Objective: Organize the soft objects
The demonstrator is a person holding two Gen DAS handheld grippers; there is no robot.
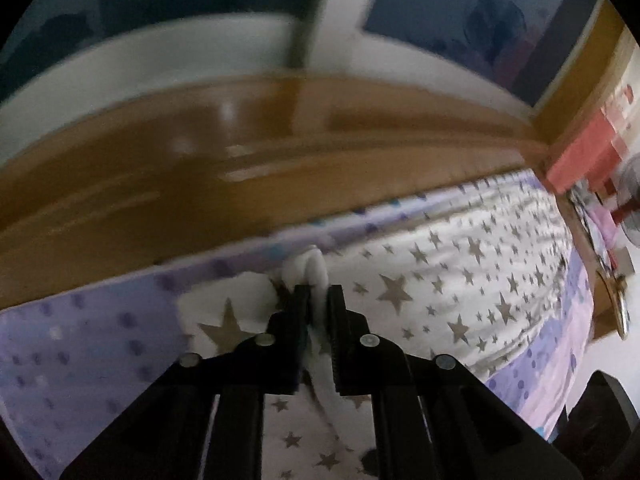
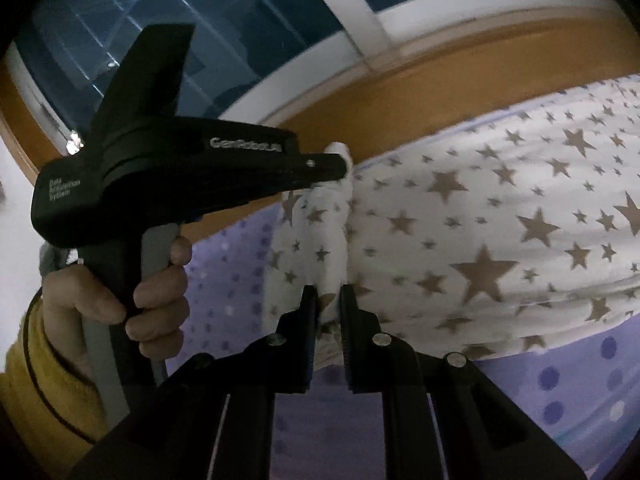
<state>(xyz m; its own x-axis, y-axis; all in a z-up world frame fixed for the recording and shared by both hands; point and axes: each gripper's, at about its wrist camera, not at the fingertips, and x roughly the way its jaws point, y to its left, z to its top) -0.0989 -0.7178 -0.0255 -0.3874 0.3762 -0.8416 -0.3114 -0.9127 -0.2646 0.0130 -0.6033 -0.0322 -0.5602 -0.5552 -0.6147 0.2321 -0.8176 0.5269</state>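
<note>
A white blanket with grey stars (image 1: 460, 272) lies spread over the bed's lilac dotted sheet (image 1: 80, 360). My left gripper (image 1: 319, 292) is shut on a bunched white corner of that blanket, which pokes out past the fingertips. From the right wrist view the same left gripper (image 2: 344, 160) shows side-on, held by a hand in a yellow sleeve (image 2: 36, 392), pinching the far corner. My right gripper (image 2: 329, 292) is shut on the near edge of the star blanket (image 2: 500, 216), with a fold of cloth caught between its jaws.
A wooden ledge (image 1: 160, 176) runs behind the bed under a dark window (image 2: 224, 20) with a white frame. At the far right of the left wrist view stand red and pink items (image 1: 580, 156) and a fan-like object (image 1: 632, 208). The dotted sheet (image 2: 560, 392) extends around the blanket.
</note>
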